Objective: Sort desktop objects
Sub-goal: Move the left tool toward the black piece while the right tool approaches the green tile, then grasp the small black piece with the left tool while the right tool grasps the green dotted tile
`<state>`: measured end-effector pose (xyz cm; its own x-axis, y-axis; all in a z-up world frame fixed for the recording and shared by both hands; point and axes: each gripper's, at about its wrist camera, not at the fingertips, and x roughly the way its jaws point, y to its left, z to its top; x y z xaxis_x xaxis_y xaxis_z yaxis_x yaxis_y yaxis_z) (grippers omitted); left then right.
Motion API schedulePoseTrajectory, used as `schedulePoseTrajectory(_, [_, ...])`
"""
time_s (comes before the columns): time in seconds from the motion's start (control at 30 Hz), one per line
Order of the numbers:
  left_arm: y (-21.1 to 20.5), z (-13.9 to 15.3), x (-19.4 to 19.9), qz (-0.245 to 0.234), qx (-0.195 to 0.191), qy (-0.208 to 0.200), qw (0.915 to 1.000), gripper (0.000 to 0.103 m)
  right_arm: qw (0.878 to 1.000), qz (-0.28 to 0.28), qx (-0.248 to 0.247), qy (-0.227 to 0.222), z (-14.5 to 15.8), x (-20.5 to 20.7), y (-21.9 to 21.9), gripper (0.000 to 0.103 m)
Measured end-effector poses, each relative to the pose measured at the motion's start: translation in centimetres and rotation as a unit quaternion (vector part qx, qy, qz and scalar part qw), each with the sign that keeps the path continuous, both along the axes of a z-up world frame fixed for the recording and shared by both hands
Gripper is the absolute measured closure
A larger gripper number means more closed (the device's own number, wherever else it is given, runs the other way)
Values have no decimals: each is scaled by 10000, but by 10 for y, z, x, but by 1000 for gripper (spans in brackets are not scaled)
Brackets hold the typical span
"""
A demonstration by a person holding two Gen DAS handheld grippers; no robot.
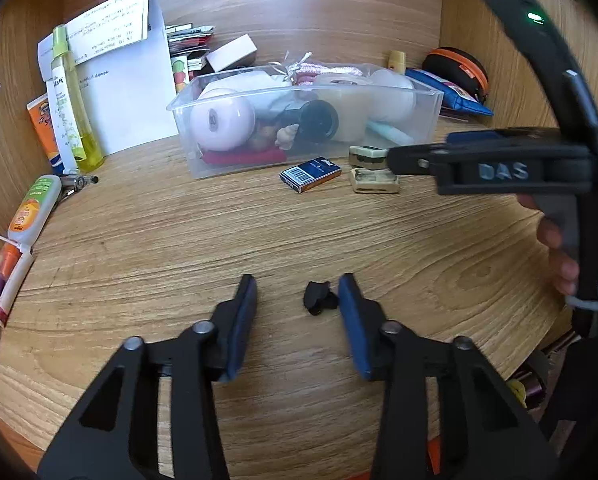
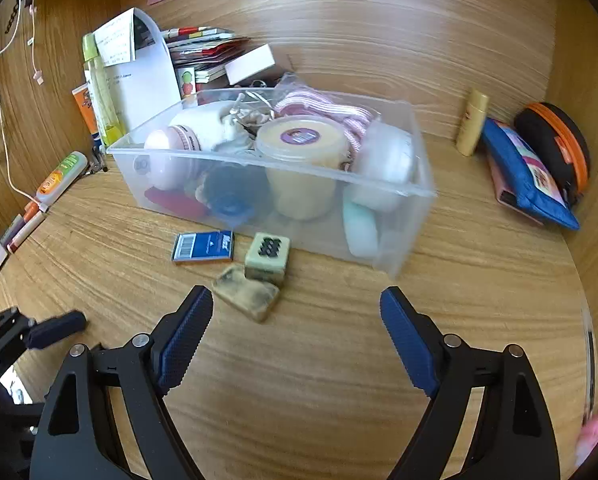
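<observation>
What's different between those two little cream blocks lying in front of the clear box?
The mahjong-like tile nearer the clear box looks clean, with a crisp dark pattern on top; the worn block is smudged grey and flatter. The tile sits square, the worn block lies angled nearer the right gripper. Both are small, cream and rest on the desk, touching or nearly so.

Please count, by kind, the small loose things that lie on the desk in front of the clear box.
Blue boxes: 1, the blue box
Erasers: 2, the patterned eraser and the dirty eraser
Black lumps: 1, the black lump near the left gripper
Total: 4
</observation>
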<state>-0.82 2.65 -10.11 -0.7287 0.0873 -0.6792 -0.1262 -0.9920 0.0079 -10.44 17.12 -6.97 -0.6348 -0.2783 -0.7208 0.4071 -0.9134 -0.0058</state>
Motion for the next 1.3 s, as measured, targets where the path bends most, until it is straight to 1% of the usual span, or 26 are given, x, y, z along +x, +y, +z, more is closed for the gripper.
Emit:
schedulePoseTrajectory(0.1, [0, 0, 1, -72, -14, 34, 10000, 72, 9999, 69, 31, -84, -3, -11, -8, 22])
schedulePoseTrajectory(0.13, [0, 0, 1, -105, 0, 42, 9999, 74, 9999, 95, 36, -105, -4, -14, -10, 25])
schedulePoseTrajectory(0.17, [-1, 0, 1, -92, 15, 40, 9999, 76, 9998, 126, 39, -134, -5, -17, -13, 31])
schedulePoseTrajectory(0.2, [-1, 0, 2, -96, 29, 44, 9999, 78, 9997, 129, 45, -200, -6, -21, -17, 35])
schedulePoseTrajectory(0.27, [-3, -1, 2, -92, 27, 55, 9999, 86, 9994, 159, 41, -299, -9, -27, -20, 46])
schedulePoseTrajectory(0.33, [-2, -1, 4, -86, 55, 53, 9999, 87, 9992, 142, 68, -378, -13, -32, -24, 53])
schedulePoseTrajectory(0.4, [-3, -1, 5, -93, 27, 87, 9999, 87, 9991, 168, 21, -392, -13, -35, -26, 56])
schedulePoseTrajectory(0.43, [-5, -1, 5, -128, 55, 89, 9999, 87, 9991, 170, 1, -396, -13, -35, -27, 61])
schedulePoseTrajectory(0.47, [-6, 0, 6, -132, 91, 97, 9998, 91, 9989, 204, -43, -413, -13, -36, -29, 66])
schedulePoseTrajectory(0.63, [-17, 5, 5, -118, 235, 129, 9996, 91, 9990, 192, -97, -399, -11, -35, -30, 80])
schedulePoseTrajectory(0.77, [-23, 7, 3, -34, 267, 118, 9996, 91, 9980, 207, -331, -503, -11, -36, -25, 81])
schedulePoseTrajectory(0.93, [-25, 16, 2, -6, 266, 263, 9993, 91, 9973, 238, -552, -430, -1, -30, -16, 81])
schedulePoseTrajectory(1.13, [-29, 30, -15, 63, 239, 424, 9988, 91, 9961, 329, -801, -192, 19, -15, -3, 81])
schedulePoseTrajectory(1.3, [-32, 42, -31, 25, 321, 564, 9979, 91, 9958, 363, -835, 57, 38, -4, 4, 81])
